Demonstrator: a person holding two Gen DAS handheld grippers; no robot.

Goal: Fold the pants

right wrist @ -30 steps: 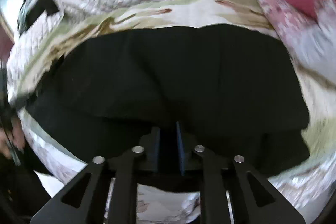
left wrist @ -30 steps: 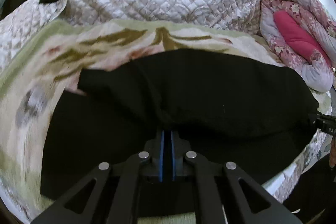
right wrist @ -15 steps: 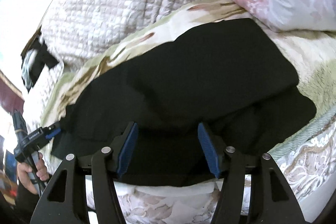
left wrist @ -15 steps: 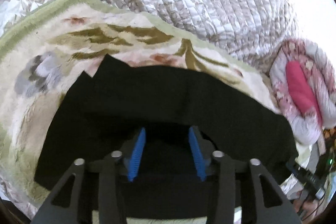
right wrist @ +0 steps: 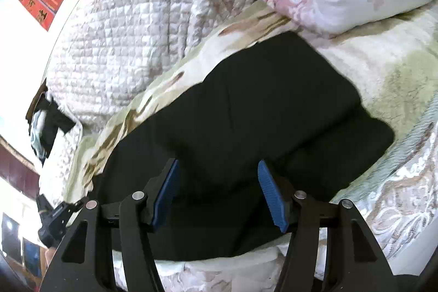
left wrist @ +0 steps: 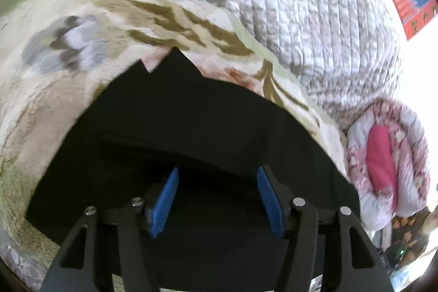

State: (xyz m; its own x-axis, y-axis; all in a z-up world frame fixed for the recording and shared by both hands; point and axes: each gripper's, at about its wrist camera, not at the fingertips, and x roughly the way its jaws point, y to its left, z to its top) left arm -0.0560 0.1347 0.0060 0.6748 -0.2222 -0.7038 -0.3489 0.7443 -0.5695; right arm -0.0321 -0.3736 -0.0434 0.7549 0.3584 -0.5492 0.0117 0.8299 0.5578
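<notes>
While the pants are lying folded at centre frame, both grippers are hovering open, gripping nothing.

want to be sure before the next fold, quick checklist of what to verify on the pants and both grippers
1. Left gripper open, nothing between the pads: ok.
2. Right gripper open, free of cloth: ok.
3. Black pants lying on the floral blanket, one layer folded over: ok.
4. Folded layer's edges matching the layer below: not ok, the lower layer sticks out at the right.
5. Far corner flat: cannot tell, outline looks jagged.
</notes>
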